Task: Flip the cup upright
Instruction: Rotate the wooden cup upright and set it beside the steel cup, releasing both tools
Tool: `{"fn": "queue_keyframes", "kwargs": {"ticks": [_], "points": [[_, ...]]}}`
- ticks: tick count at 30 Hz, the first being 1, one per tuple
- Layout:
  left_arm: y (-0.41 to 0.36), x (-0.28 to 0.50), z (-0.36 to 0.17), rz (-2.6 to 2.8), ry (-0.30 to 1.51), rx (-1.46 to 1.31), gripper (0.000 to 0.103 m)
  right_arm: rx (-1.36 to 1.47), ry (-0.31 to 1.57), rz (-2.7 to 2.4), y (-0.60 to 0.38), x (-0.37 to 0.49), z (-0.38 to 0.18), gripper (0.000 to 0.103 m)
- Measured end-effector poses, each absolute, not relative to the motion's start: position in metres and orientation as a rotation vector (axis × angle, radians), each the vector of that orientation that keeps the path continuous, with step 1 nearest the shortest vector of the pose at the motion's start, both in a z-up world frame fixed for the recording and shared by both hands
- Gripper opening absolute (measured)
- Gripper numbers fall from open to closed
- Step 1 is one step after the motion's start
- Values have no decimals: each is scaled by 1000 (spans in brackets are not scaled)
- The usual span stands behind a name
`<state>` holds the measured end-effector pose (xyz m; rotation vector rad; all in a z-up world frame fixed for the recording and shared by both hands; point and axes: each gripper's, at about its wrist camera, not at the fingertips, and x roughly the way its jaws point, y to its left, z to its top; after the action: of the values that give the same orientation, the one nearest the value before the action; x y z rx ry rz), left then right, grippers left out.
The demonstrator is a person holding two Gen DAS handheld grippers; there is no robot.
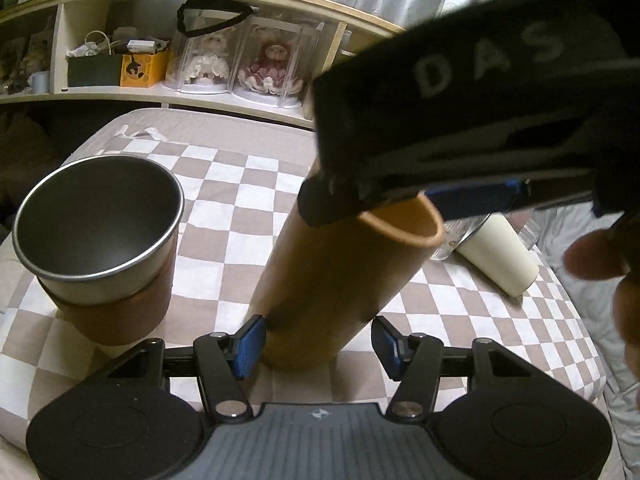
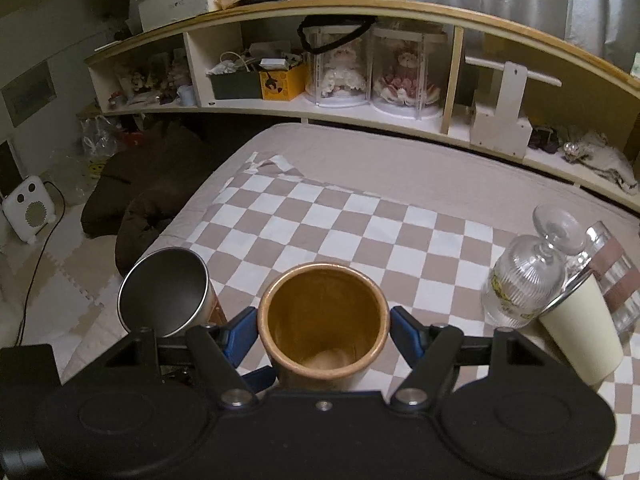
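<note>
Fingers: right gripper (image 2: 324, 330) grasps brown cup (image 2: 323, 320) near its rim, left gripper (image 1: 318, 346) released around its base | cup nearly upright beside steel cup (image 1: 100, 232) | settle base flat, then release slowly.

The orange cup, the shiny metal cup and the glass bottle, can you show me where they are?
orange cup (image 2: 324, 320): right wrist view, on its inner wall below the rim.
metal cup (image 1: 100, 220): left wrist view, on its dark inside.
glass bottle (image 2: 524, 276): right wrist view, on its ribbed body.
</note>
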<state>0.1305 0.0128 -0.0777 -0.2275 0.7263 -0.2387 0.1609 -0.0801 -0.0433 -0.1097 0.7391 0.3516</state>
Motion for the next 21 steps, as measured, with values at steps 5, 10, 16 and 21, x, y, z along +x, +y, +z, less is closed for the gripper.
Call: {"fn": "queue_keyframes", "kwargs": {"ticks": [5,10,16,21], "points": [[16,124,-70,-225,711,-207,58,-53,755,380,-85,161,-48,76],[22,114,-58,-208,693,-187,58,-6,696,382,-97,152,-36,79],[25,96,-35,-182,645,-139,60,22,628,381,-125,132,-30,80],[22,83,-27,-146,623,-114,68,42,576,371,-150,111,-32,81]]}}
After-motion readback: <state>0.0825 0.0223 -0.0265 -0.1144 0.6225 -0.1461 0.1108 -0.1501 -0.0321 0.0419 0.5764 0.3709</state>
